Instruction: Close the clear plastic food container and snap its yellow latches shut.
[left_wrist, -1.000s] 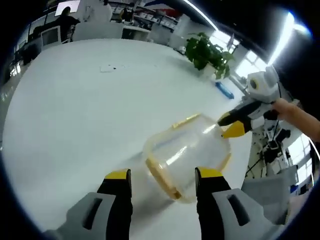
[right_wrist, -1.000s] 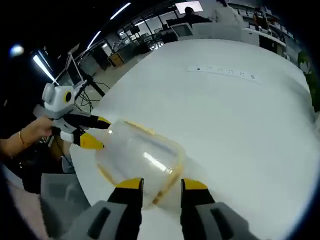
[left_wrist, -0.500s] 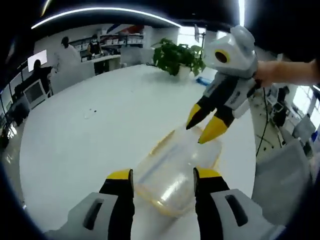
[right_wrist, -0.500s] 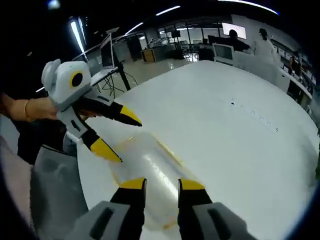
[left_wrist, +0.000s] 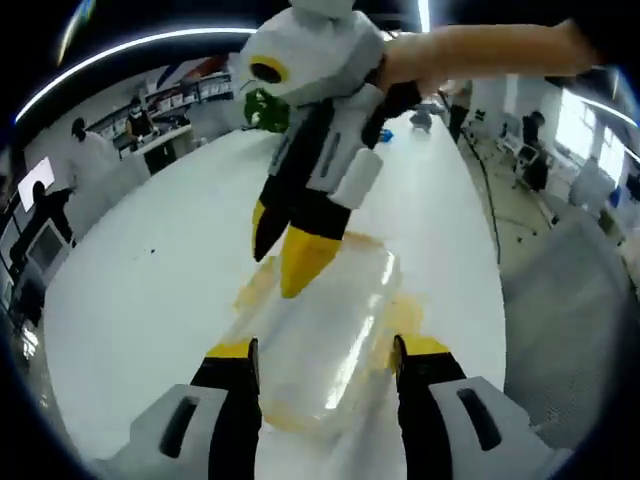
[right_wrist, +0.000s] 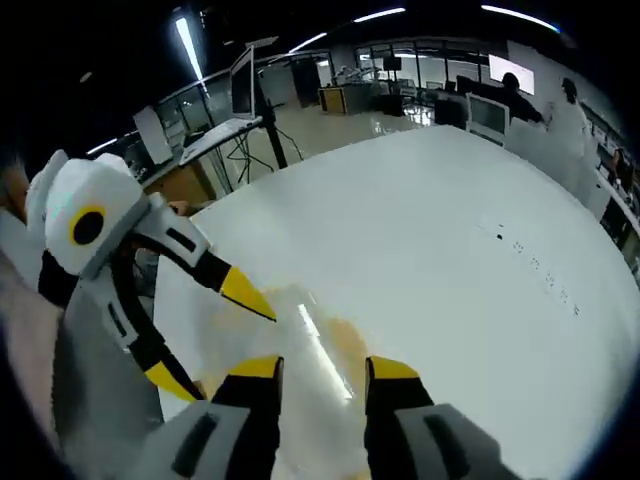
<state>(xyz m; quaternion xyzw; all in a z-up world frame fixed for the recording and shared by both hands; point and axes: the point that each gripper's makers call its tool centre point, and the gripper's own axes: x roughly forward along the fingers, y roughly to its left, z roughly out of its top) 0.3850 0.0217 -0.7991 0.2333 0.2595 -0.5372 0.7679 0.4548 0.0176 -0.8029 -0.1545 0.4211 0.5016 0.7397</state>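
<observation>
The clear plastic food container with yellow latches lies on its side on the wide white round table, and whether its lid is seated cannot be told from these blurred views; I judge the latching still to be done, since yellow trim shows loose-looking along the container's edges at about 9 o'clock and 3 o'clock of its body in the left gripper view, and no jaw is pressing on a latch. In the left gripper view the left gripper has its yellow-tipped jaws apart, one on either side of the container's near end, with the container between them; whether the pads actually touch the plastic cannot be told. The right gripper comes in from 12 o'clock, its two yellow-tipped jaws slightly parted and pointing down at the far end of the container, the longer tip just above or touching the clear wall. In the right gripper view the right gripper has jaws apart with the container straight ahead at 12 o'clock of the tips, just beyond them, while the left gripper stands open at 9 o'clock, straddling the container's other end.
</observation>
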